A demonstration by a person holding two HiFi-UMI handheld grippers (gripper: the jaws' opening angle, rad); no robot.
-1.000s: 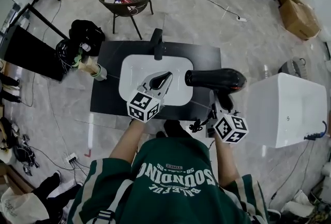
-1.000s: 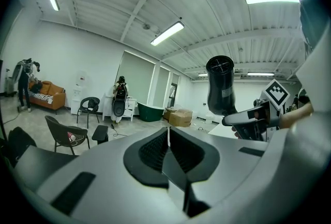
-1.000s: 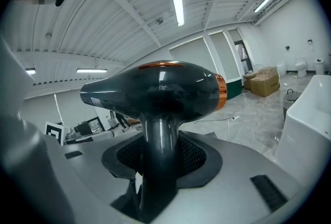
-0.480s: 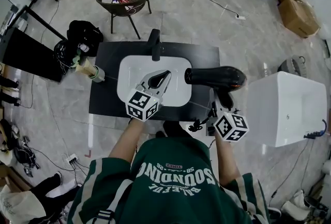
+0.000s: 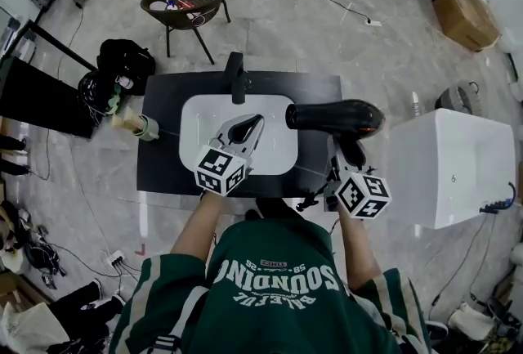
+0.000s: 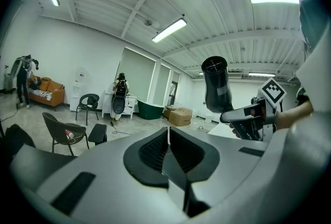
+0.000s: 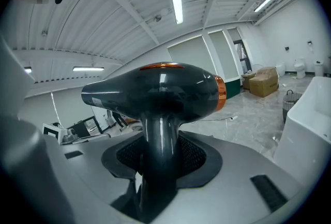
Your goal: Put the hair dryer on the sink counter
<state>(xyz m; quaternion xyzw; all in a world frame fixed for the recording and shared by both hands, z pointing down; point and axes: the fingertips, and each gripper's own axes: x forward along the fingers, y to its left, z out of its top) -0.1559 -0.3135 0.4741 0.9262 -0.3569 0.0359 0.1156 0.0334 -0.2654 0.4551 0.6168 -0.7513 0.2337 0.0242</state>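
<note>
Bright, even, fisheye-bent throughout.
Lit from ceiling strip lights (image 6: 169,30); dark vignetted corners, soft shadows, faint glare along hair dryer (image 7: 160,88).

Found a dark table (image 5: 159,158) bearing a white basin (image 5: 200,119), with a black tap (image 5: 236,78) standing just behind that basin.
</note>
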